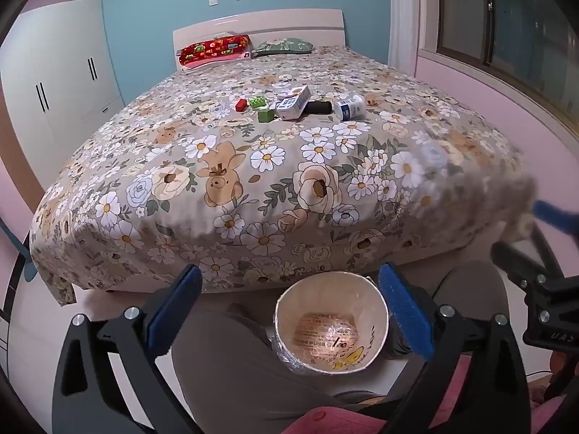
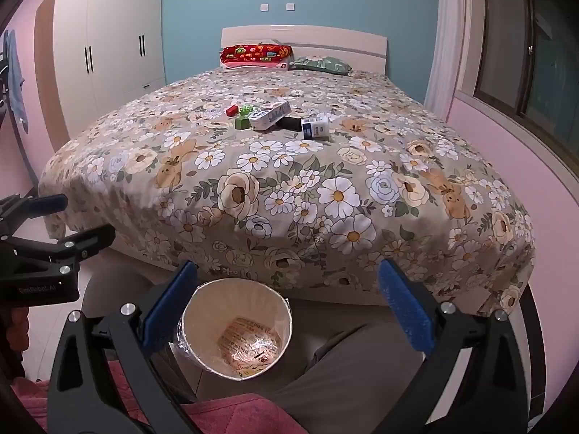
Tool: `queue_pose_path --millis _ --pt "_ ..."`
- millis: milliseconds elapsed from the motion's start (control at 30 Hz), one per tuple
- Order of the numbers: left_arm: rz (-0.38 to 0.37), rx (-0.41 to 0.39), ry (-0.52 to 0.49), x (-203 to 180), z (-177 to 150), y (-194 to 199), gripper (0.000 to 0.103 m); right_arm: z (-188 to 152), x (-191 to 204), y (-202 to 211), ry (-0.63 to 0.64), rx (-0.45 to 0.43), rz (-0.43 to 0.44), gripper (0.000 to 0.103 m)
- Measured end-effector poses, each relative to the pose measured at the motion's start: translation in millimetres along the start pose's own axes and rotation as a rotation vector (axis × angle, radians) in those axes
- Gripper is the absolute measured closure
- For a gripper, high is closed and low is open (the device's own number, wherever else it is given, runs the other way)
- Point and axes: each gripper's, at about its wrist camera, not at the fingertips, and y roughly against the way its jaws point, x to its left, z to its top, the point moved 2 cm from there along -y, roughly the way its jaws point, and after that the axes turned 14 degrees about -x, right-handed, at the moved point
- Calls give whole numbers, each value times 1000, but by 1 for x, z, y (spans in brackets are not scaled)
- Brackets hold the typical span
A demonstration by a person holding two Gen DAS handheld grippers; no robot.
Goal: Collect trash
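Observation:
Near the middle of the floral bed lies a cluster: a white printed box, a black cylinder, a white bottle, a red block and two green blocks. The right wrist view shows the same box and bottle. A cream bin with a clear liner stands on the floor between the person's knees, with a wrapper at its bottom. My left gripper hangs open over the bin. My right gripper is open too, the bin below its left finger. Neither holds anything.
Grey-trousered legs flank the bin, with a pink cloth on the lap. Two pillows lie at the headboard. A white wardrobe stands left of the bed, a window to its right. Each gripper shows at the other view's edge.

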Motion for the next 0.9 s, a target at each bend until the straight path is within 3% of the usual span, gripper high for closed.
queue_pose_path --millis 900 --pt "-6 -11 8 8 12 5 4 6 -3 6 2 -16 -2 5"
